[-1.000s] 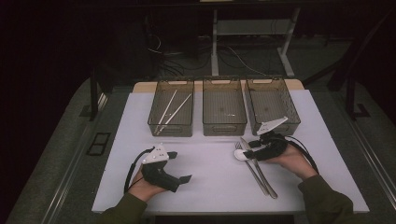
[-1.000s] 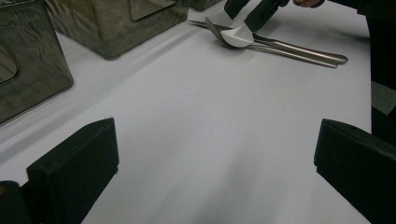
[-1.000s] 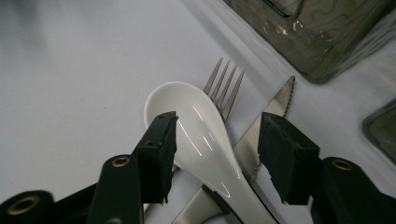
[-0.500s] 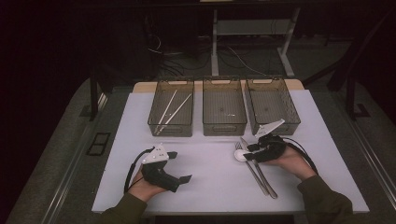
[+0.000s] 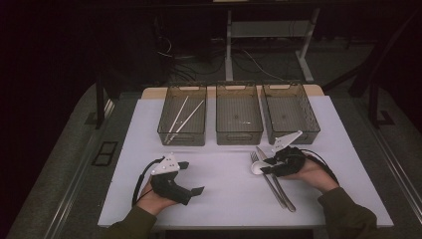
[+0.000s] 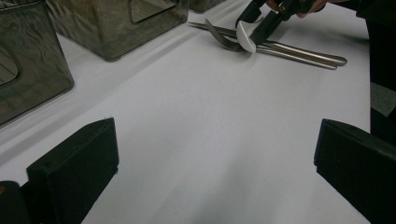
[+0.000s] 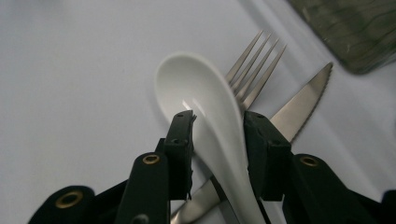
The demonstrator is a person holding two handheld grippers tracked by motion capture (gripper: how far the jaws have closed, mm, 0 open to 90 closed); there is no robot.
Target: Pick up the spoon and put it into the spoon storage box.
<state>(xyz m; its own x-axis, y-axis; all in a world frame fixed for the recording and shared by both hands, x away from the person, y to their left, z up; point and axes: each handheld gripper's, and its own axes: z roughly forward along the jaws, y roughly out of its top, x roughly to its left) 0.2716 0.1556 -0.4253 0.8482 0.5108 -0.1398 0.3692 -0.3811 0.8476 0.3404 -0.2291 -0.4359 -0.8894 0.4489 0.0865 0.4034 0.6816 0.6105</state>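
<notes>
A white ceramic soup spoon [image 7: 210, 116] with a deep oval bowl and a short curved handle lies on the white counter [image 5: 224, 184], near its right front part. Its glossy bowl faces up and catches a small highlight. It rests across a steel fork [image 7: 254, 70], the bowl's edge over the tines, with a serrated knife [image 7: 303, 100] just beside them. The spoon's handle runs between the right tool's [image 7: 217, 140] two black pads, which sit against its sides.

A glossy white spoon [image 7: 205, 100] lies over a silver fork [image 7: 254, 70] and serrated steel knife [image 7: 306, 100] on the white desk [image 5: 224, 194]; smoky translucent bins [image 5: 239, 114] behind.
</notes>
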